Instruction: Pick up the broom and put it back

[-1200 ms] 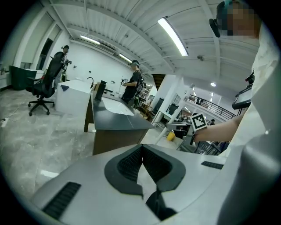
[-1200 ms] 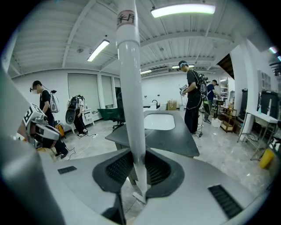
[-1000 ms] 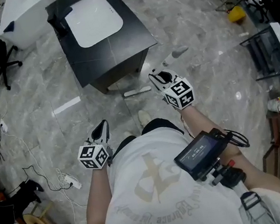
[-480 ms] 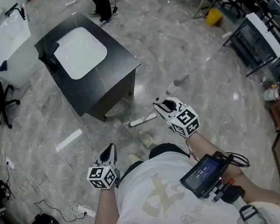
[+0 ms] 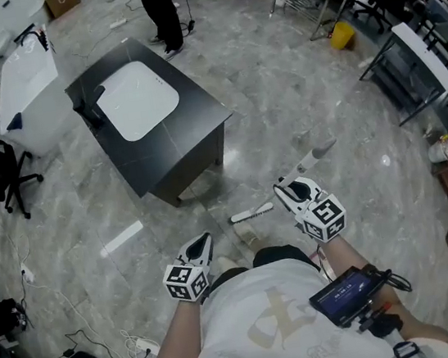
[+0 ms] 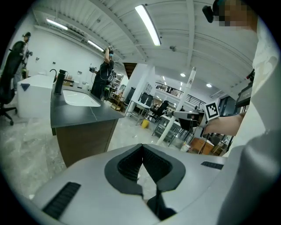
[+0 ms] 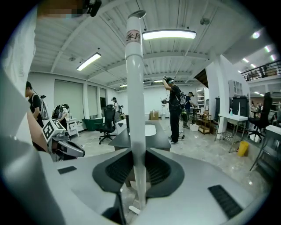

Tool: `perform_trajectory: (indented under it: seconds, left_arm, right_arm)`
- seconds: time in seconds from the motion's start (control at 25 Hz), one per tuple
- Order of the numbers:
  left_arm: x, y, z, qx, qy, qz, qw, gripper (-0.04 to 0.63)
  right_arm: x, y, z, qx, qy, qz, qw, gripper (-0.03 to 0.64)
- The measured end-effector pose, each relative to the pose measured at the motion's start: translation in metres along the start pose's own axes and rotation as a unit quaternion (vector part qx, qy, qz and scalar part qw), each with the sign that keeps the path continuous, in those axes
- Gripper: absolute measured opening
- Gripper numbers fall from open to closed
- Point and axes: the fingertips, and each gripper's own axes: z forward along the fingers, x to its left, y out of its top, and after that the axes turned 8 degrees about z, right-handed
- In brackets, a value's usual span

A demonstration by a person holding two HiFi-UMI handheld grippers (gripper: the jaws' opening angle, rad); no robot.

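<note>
On the grey marble floor (image 5: 302, 88), just off the near corner of the black cabinet with a white basin set in its top (image 5: 200, 128), stands the person with both tools held out in front at about waist height.

The first half of the job looks done. The white, round-handled broom (image 7: 134, 88) is in the right gripper (image 7: 138, 165), whose dark ribbed pads are closed on the handle partway up. In the right gripper view the handle runs upright between the jaws and well above them. From the head view its upper end (image 5: 318, 153) leans out to the right, away from the cabinet, while the narrow white broom head (image 5: 252, 211) lies low beside the cabinet's near corner. I cannot tell whether that head has cleared the floor or rests on it.

What is left, in my judgement, is the whole return: carrying the broom to where it is kept and letting go. No rack or holder for it can be picked out here.

The right gripper (image 5: 288, 190) is reached forward and tipped somewhat downward, its marker cube facing up. The left gripper (image 5: 203, 244) sits lower left, close to the body and similarly tipped. Its left gripper view shows the pads (image 6: 131, 160) meeting at their tips with nothing between them, so it carries nothing.
</note>
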Motion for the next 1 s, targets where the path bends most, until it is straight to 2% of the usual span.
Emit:
perform_trajectory:
  seconds: [0.16,0.56,0.8,1.0]
  left_arm:
    - [-0.008,0.002,0.006,-0.005,-0.012,0.015,0.9998,0.012]
    - [-0.007,0.000,-0.010,-0.024,0.010,-0.002,0.9997,0.012]
    - [0.008,-0.012,-0.044,-0.041,0.051,-0.022,0.9976,0.012]
    - [0.022,-0.028,-0.079,-0.057,0.101,-0.050,0.9920,0.012]
  right_arm:
    - [0.005,-0.001,-0.013,-0.009,-0.002,-0.003,1.000,0.095]
    - [0.024,-0.010,-0.016,-0.004,0.020,-0.017,1.000,0.095]
    - [0.045,-0.018,0.011,0.014,0.052,-0.036,0.998,0.095]
    - [0.066,-0.022,0.037,0.035,0.082,-0.055,0.994,0.097]
